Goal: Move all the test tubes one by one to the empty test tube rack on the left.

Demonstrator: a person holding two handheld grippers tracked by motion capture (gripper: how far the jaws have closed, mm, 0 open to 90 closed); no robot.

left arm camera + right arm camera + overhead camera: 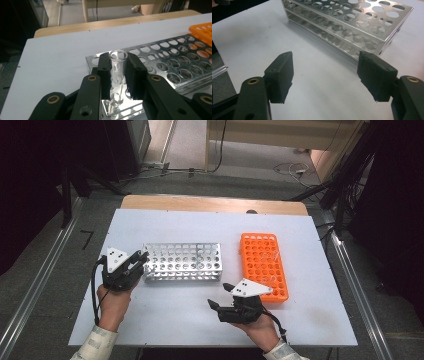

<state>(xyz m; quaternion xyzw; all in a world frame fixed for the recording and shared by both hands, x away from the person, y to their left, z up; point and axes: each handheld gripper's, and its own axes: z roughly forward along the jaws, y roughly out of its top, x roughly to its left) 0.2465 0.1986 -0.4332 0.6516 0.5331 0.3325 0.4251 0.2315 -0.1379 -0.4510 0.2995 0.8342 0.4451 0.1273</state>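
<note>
The left gripper [118,75] pinched a clear test tube [118,72] over the metal rack's [175,62] corner hole, needing a straight lowering, while the right gripper [332,75] stood spread, empty.

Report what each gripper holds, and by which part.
The left gripper clamps a clear glass test tube just below its open rim. The right gripper is open, holding nothing.

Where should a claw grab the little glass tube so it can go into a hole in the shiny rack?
Probably just below the open rim, as the left claw does now: pads squeezing the glass tube from two opposite sides. It stands upright over the metal rack, so a high grip leaves the bottom free to slide in.
</note>
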